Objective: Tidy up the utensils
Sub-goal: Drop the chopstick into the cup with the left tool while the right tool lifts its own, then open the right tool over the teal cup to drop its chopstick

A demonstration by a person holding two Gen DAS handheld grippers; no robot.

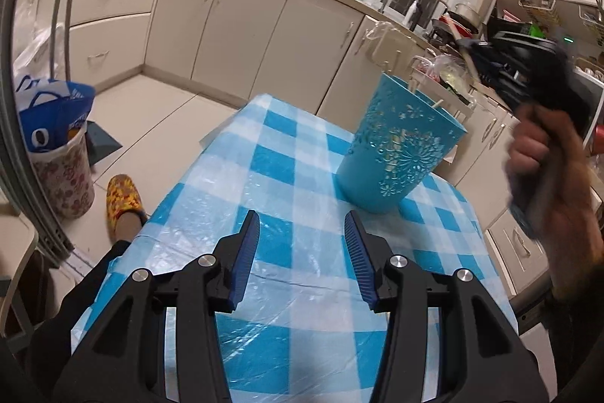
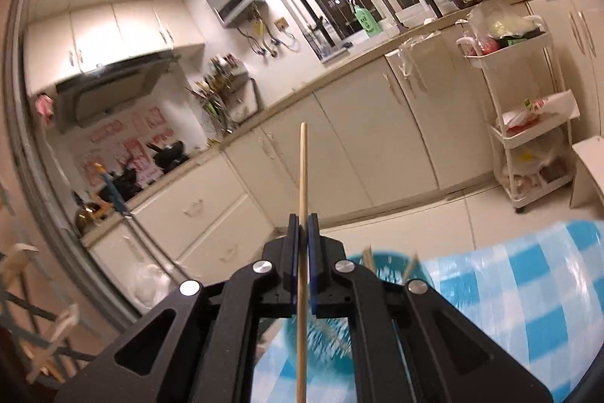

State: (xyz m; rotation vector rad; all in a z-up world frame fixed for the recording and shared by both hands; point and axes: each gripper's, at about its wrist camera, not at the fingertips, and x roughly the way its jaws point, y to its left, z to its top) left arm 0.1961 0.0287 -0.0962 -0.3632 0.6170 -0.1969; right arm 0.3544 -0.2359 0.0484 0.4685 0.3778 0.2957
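Our right gripper (image 2: 302, 225) clamped a single wooden chopstick (image 2: 302, 252), which ran straight up the centre of the frame. Below it, lower centre, sat the blue holder (image 2: 389, 261) on the checked tablecloth (image 2: 528, 289). Our left gripper (image 1: 302, 225) hung wide open, gripping nothing, with the holder at right of centre.

Ahead of the left gripper (image 1: 302, 233), whose ribbed blue pads look rubbery, stands a perforated teal plastic holder (image 1: 400, 150) on a glossy, crinkled plastic tablecloth (image 1: 287, 153). The right gripper (image 2: 302, 227) pinches a smooth pale wooden chopstick (image 2: 302, 176) between matt black plastic arms with shiny metal rivets.
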